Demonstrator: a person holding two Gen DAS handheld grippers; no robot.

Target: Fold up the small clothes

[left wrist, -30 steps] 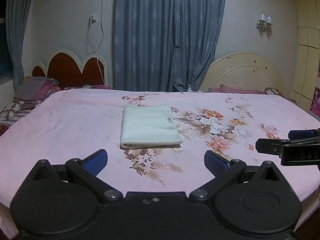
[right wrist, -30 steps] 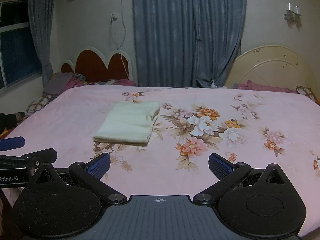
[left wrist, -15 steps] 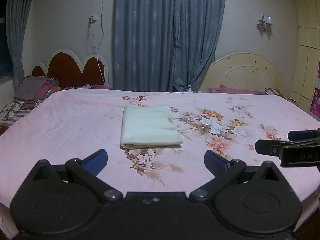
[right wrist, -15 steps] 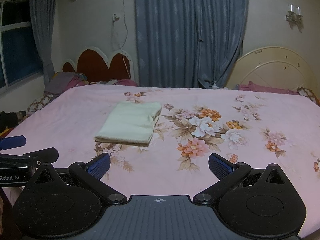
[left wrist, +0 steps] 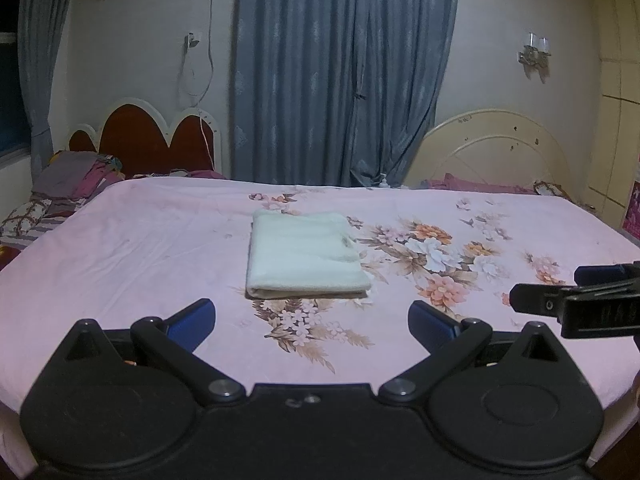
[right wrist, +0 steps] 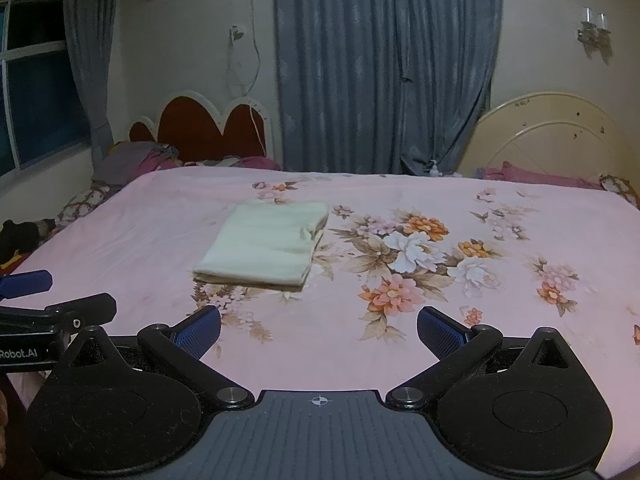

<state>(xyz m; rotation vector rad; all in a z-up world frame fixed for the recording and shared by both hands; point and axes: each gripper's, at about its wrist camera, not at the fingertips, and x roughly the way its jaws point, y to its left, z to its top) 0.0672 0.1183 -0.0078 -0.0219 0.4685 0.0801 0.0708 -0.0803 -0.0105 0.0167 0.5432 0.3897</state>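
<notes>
A pale cream garment [left wrist: 304, 254] lies folded into a neat rectangle on the pink floral bedsheet [left wrist: 120, 256], a little left of the bed's middle. The same folded garment [right wrist: 266, 246] shows in the right wrist view, ahead and to the left. My left gripper [left wrist: 312, 318] hovers open over the near part of the bed, short of the garment, with nothing between its blue pads. My right gripper [right wrist: 319, 326] is open too and holds nothing. The other gripper shows side-on in each view: the right one [left wrist: 576, 300] at the right edge, the left one [right wrist: 48, 304] at the left edge.
A second bed with a red scalloped headboard [left wrist: 148, 140] and piled clothes [left wrist: 76, 184] stands at the left. Blue curtains [left wrist: 340, 72] hang behind. A cream headboard [left wrist: 492, 152] leans at the right, with a wardrobe [left wrist: 618, 120] beyond it.
Both grippers have barely drifted; the views are almost the same as before. The folded garment has not moved.
</notes>
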